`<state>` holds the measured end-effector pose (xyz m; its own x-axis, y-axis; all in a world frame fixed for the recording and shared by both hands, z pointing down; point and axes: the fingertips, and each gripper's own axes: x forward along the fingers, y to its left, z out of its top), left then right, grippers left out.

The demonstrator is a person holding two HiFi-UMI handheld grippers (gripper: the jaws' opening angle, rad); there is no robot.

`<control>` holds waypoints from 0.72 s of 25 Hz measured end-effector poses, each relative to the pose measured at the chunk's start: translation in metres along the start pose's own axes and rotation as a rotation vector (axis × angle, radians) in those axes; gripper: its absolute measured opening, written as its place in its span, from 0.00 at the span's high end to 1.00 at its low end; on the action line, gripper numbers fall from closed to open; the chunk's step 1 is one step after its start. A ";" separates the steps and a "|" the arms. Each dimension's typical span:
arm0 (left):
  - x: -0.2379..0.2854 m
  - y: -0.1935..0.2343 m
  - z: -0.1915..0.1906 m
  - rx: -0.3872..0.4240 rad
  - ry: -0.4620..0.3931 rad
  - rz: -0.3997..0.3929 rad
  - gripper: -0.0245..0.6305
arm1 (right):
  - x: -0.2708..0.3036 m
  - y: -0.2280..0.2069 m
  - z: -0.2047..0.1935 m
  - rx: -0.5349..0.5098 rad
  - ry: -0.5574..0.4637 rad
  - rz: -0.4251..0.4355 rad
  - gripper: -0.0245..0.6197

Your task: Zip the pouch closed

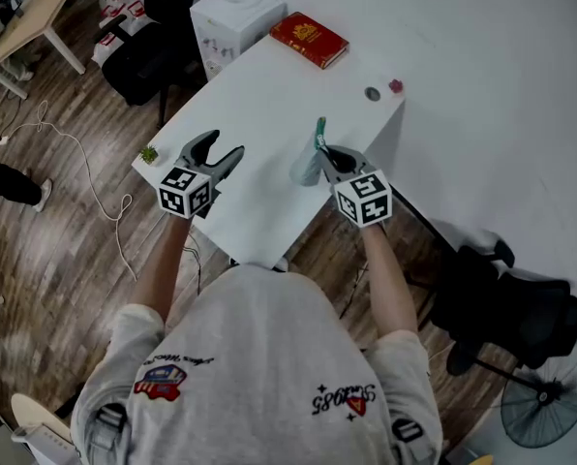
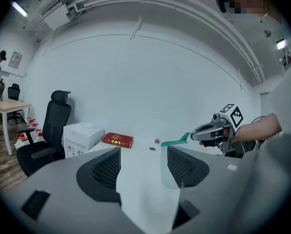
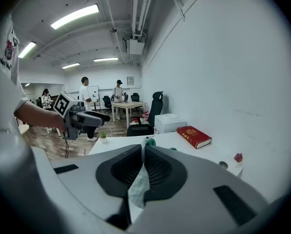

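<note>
The pouch [image 1: 306, 166] is held over the white table [image 1: 259, 105] at the centre of the head view. It is clamped near its green zip edge [image 2: 176, 142] by the right gripper [image 1: 325, 155], whose 2 jaws are pressed together on the mesh fabric. The left gripper [image 1: 224, 146] is seen just left of it, jaws apart with nothing between them. A red book [image 1: 309, 39] lies at the table's upper end.

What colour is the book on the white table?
The book is red, seen best in the head view.
</note>
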<state>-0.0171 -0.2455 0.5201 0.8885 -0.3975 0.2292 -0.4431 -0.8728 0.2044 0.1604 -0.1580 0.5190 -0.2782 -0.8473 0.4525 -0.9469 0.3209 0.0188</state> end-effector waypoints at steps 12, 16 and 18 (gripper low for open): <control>0.021 -0.027 0.004 0.016 0.021 -0.113 0.52 | -0.027 -0.011 0.001 -0.005 -0.018 -0.018 0.94; 0.027 -0.034 0.003 0.017 0.026 -0.141 0.52 | -0.034 -0.006 -0.002 -0.004 -0.022 -0.005 0.94; 0.031 -0.039 0.004 0.010 0.026 -0.158 0.52 | -0.039 -0.003 -0.002 0.007 -0.033 0.008 0.94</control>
<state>0.0279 -0.2253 0.5158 0.9437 -0.2474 0.2194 -0.2965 -0.9269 0.2300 0.1747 -0.1256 0.5029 -0.2907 -0.8582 0.4230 -0.9458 0.3247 0.0089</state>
